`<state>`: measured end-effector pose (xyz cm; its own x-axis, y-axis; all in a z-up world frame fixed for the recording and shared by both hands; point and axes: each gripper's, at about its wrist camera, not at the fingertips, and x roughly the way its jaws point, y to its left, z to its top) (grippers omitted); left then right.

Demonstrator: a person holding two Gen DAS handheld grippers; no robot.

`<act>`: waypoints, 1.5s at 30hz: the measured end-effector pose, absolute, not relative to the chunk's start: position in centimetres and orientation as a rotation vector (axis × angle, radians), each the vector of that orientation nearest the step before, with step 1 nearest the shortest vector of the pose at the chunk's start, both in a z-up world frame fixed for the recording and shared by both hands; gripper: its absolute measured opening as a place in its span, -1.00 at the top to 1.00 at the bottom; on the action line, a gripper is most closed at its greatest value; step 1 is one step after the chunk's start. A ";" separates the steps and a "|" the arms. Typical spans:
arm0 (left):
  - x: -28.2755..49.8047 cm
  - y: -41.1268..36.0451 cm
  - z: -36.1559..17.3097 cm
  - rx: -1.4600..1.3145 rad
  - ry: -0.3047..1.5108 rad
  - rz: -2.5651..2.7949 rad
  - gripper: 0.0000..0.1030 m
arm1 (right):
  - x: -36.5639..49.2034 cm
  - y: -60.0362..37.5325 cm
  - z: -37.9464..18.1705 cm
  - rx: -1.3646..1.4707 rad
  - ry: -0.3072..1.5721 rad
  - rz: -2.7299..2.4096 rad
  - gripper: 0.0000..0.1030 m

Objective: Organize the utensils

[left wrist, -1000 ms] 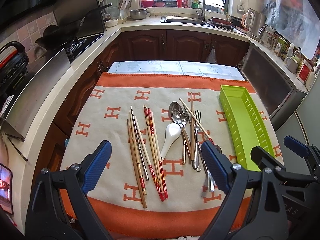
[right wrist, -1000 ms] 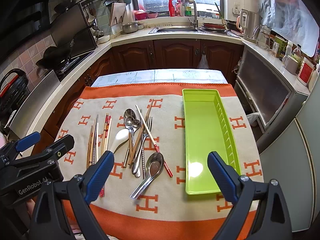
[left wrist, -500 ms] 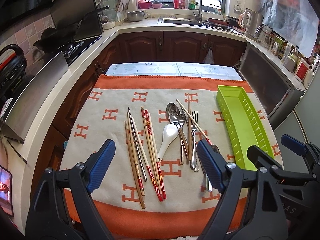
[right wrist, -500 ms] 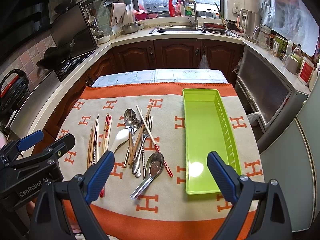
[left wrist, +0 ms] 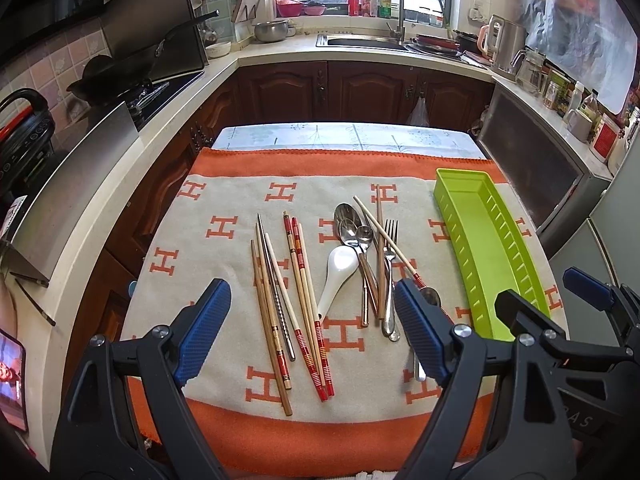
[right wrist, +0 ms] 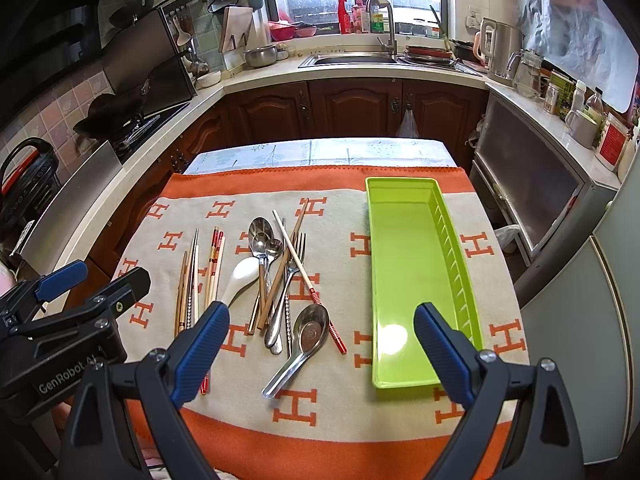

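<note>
Both grippers are hovering over the bench with fingers spread wide, gripping nothing: the left gripper [left wrist: 308, 328] above the chopsticks [left wrist: 280, 300], the right gripper [right wrist: 320, 354] above the metal spoon [right wrist: 298, 346]. The utensils are lying on the blanket [right wrist: 256, 420], beside the green tray [right wrist: 408, 260].
</note>
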<state>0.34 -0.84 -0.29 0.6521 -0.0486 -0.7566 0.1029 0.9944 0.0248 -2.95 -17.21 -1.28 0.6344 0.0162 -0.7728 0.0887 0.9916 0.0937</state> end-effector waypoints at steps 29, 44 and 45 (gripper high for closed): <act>0.4 0.2 -0.9 0.056 0.880 -0.062 -0.58 | -3.2 -16.3 -1.4 0.116 0.882 -0.017 -0.83; 7.6 4.9 -4.4 -0.024 1.077 -0.087 -0.47 | 0.7 -15.3 -2.2 0.093 0.995 0.114 -0.41; 8.4 5.7 -4.8 -0.040 1.095 -0.084 -0.47 | 1.5 -15.3 -2.4 0.095 1.017 0.128 -0.37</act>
<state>8.35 5.67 -4.78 0.4555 -0.0876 -0.8859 0.0477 0.9961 -0.0740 1.45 -15.32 -2.42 0.5195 0.1504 -0.8411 -0.0621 0.9884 0.1384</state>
